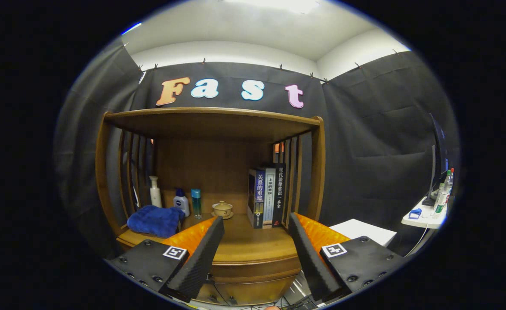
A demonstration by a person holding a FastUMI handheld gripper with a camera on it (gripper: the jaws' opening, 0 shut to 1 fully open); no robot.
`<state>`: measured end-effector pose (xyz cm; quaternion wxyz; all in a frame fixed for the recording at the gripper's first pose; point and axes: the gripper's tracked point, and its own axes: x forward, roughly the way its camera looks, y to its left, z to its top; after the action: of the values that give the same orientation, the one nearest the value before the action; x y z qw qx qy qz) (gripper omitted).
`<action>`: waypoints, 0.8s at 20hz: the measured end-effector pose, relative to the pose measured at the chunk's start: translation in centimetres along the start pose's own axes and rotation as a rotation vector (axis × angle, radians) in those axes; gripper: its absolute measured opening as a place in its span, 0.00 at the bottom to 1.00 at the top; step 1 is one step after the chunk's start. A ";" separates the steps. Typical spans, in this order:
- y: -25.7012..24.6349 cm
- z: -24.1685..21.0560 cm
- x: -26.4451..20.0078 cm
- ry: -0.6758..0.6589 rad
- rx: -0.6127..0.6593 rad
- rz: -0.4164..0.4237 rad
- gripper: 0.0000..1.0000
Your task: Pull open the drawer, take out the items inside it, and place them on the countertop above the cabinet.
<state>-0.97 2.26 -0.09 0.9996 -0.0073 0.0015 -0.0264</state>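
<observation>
A wooden cabinet stands ahead with its countertop [253, 247] under an upper shelf [212, 118]. Just below the countertop's front edge runs the drawer front [253, 270], low between my fingers; it looks pushed in and its inside is hidden. My gripper [256, 218] is open and holds nothing, its fingertips [217, 224] spread wide above the countertop's front part. A row of upright books [266, 196] stands just beyond the right fingertip.
On the countertop lie a folded blue towel [155, 220], a white pump bottle [155, 192], a blue-capped bottle [181, 202], a slim teal bottle [196, 202] and a lidded teacup on a saucer [223, 209]. A white side table [423, 219] with bottles and a monitor stands at the right, and a white surface [362, 231] lies beside the cabinet.
</observation>
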 end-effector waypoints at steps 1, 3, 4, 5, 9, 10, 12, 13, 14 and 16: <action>0.2 0.2 0.0 -0.005 0.001 0.006 0.98; 0.9 0.6 -0.1 -0.024 -0.004 0.021 0.98; 1.3 0.9 -0.1 -0.037 -0.011 0.029 0.98; 1.5 1.0 -0.1 -0.044 -0.019 0.036 0.98; 2.2 -0.3 -0.7 -0.034 -0.024 0.053 0.98; 2.5 -0.7 -0.9 -0.034 -0.018 0.061 0.98; 3.1 -1.3 -1.3 -0.034 -0.011 0.074 0.98; 3.2 -1.6 -1.4 -0.032 -0.015 0.073 0.98; 3.0 -1.9 -1.4 -0.029 -0.018 0.065 0.98; 3.1 -2.0 -1.5 -0.029 -0.017 0.058 0.98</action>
<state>-2.33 5.36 -2.17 0.9998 -0.0163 -0.0124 0.0025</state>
